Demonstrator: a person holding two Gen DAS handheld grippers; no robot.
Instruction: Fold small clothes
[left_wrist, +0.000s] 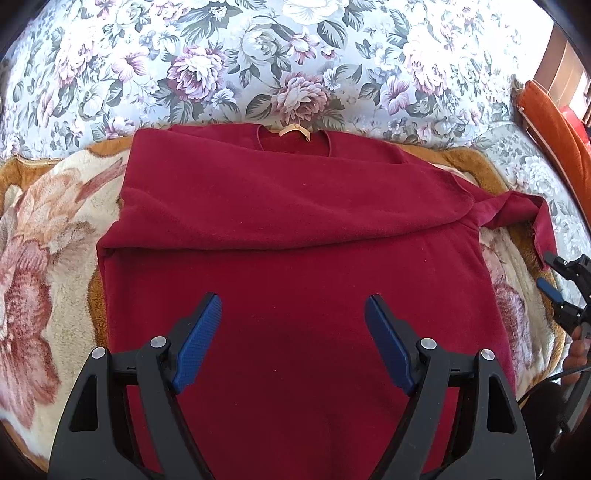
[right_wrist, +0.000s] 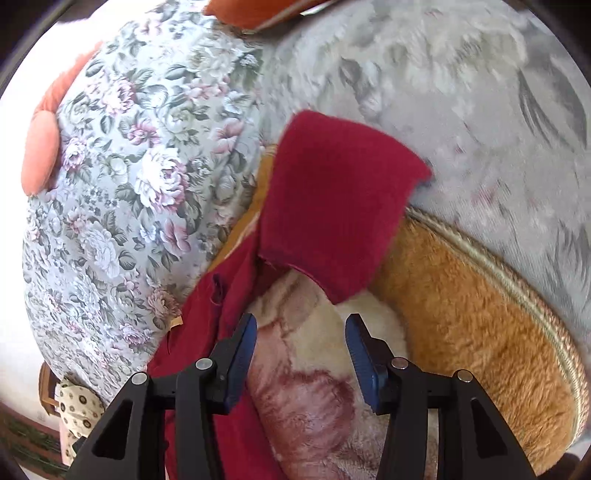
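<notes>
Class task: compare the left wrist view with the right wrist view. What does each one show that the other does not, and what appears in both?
Only the left wrist view shows the red sweater's whole body, its neck label, the left sleeve folded across the chest, and the open left gripper above the fabric.

Only the right wrist view shows the open right gripper from behind, above the plush blanket, and a round orange cushion.

Both show the right sleeve lying out to the side, the plush blanket and the floral cover.
</notes>
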